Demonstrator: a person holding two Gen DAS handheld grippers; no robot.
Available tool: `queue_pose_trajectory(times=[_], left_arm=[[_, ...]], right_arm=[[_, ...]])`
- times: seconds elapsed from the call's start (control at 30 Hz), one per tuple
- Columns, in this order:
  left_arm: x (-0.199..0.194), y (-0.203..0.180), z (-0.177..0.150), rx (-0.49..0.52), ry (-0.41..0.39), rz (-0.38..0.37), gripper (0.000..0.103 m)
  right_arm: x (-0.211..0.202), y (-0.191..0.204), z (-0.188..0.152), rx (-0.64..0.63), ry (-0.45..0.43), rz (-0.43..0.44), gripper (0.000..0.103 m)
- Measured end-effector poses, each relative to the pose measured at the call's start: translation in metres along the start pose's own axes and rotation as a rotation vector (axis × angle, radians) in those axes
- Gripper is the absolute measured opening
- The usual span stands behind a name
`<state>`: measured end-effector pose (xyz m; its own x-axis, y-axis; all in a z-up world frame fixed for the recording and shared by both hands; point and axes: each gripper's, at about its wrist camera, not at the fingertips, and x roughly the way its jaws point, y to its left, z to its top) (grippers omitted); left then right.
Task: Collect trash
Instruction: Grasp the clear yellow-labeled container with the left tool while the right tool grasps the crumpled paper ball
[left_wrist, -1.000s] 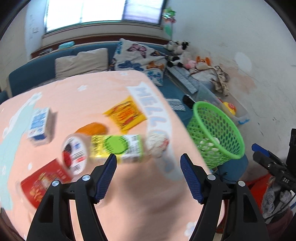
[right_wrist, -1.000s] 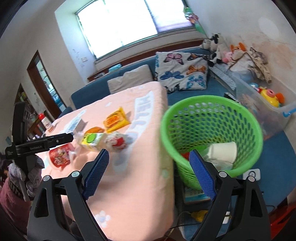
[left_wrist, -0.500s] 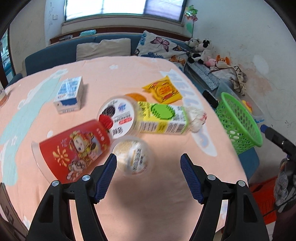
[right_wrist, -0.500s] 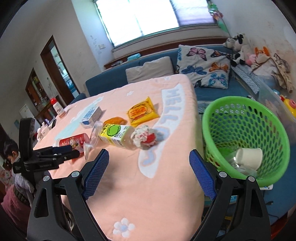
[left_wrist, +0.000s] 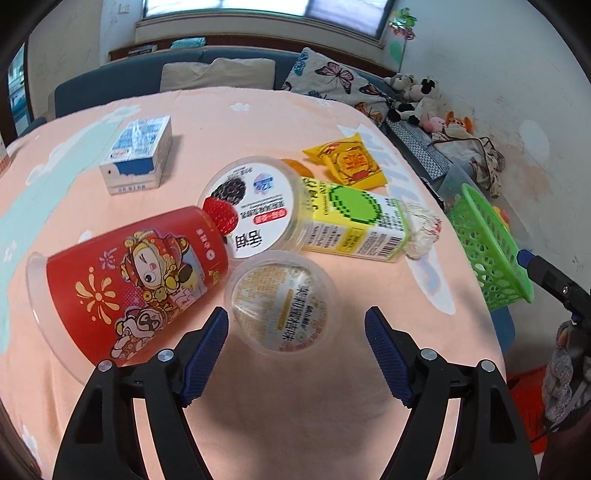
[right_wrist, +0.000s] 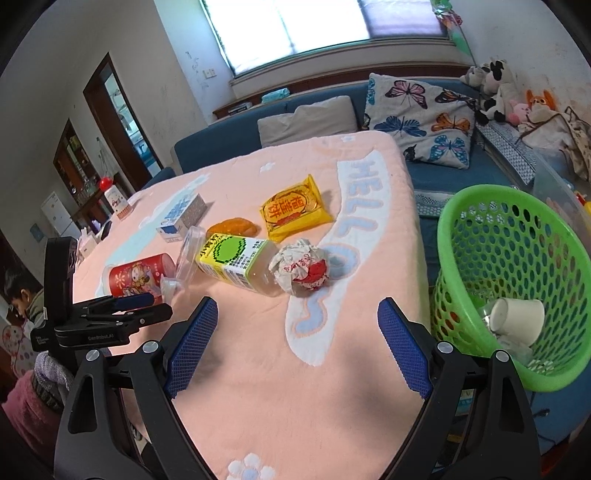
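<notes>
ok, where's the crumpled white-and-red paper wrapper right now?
In the right wrist view the crumpled white-and-red paper wrapper lies mid-table against the clear end of the yellow-green drink bottle, left of the green mesh basket.

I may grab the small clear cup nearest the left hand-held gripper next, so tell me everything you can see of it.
The small clear cup looks like thin transparent plastic with a printed seal of pale gold pattern and dark characters. It lies tipped on the peach tablecloth, the sealed face turned toward the camera. It appears to touch the red cup on one side, with the white-lidded tub just behind. It sits just ahead of the open left hand-held gripper, untouched by the pads.
</notes>
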<state>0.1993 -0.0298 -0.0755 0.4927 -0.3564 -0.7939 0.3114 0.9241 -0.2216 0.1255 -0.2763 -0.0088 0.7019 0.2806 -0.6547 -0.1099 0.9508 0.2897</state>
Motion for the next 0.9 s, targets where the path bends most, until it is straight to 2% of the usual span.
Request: queue_pose_trajectory(times=[0.67,0.83,0.9], left_arm=[[0.023,0.015,0.007,-0.05,0.014,-0.047,0.073],[0.026,0.019,0.008,-0.05,0.015,-0.055,0.077],[0.026,0.019,0.008,-0.044,0.015,-0.057,0.077]], right_arm=[[0.058,-0.002,0.012,-0.03,0.083,0.011,0.088],[0.077,-0.006,0.016,-0.022,0.093,0.002,0.088],[0.082,-0.01,0.017,-0.012,0.097,0.004,0.085]])
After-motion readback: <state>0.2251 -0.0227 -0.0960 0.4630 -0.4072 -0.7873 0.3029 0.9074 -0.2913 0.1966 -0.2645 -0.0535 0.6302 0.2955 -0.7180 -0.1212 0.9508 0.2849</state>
